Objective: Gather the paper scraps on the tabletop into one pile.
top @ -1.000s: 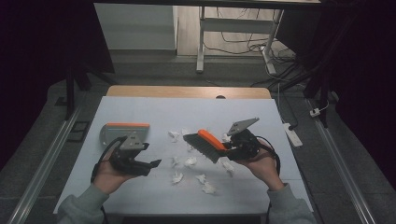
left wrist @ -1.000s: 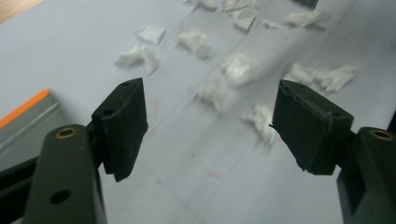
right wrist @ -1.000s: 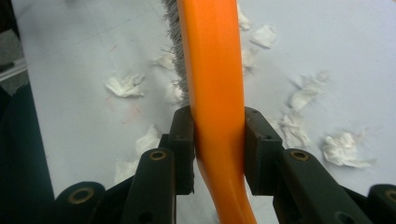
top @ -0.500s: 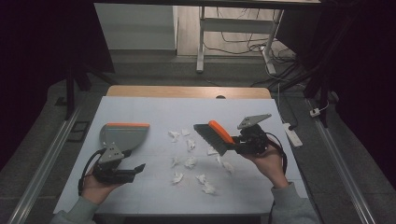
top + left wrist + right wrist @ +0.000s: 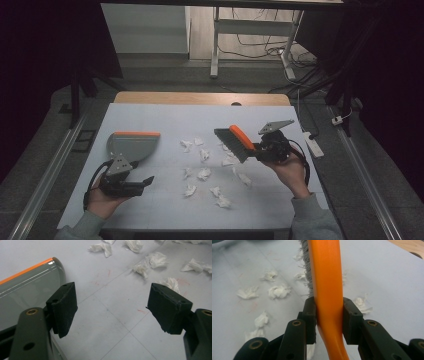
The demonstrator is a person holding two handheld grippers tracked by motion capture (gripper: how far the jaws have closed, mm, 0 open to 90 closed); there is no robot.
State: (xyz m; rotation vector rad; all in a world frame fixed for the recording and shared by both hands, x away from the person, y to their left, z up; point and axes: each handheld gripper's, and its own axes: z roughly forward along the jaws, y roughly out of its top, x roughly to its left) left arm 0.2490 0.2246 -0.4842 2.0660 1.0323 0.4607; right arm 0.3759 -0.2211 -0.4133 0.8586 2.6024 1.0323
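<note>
- Crumpled white paper scraps (image 5: 204, 173) lay scattered over the middle of the white table (image 5: 165, 112), about a dozen of them, from just beside the brush head down toward the person's edge; none looked gathered into a pile, and none was seen in the pan, so the sweeping seemed barely begun.
- A hand brush with an orange plastic handle and dark grey bristles (image 5: 235, 142) hung above the scraps' right end, bristles toward the paper; whether the bristles touched the table could not be told.
- The right gripper (image 5: 329, 317) was clamped on the orange handle, a black pad pressed to each side of it.
- A grey plastic dustpan with an orange rim strip (image 5: 131, 145) lay flat at the left of the table, well apart from the nearest scrap; judging by this, the paper was all left to be swept across to it.
- The left gripper (image 5: 142, 181) lay low near the table just in front of the dustpan, jaws spread wide with nothing between them; the left gripper view put the pan's edge (image 5: 30, 287) just beside one jaw.
- The dustpan's handle was hard to make out, partly behind the left gripper's grey plate.
- The room around the table was too dark to read beyond cables and table legs.
</note>
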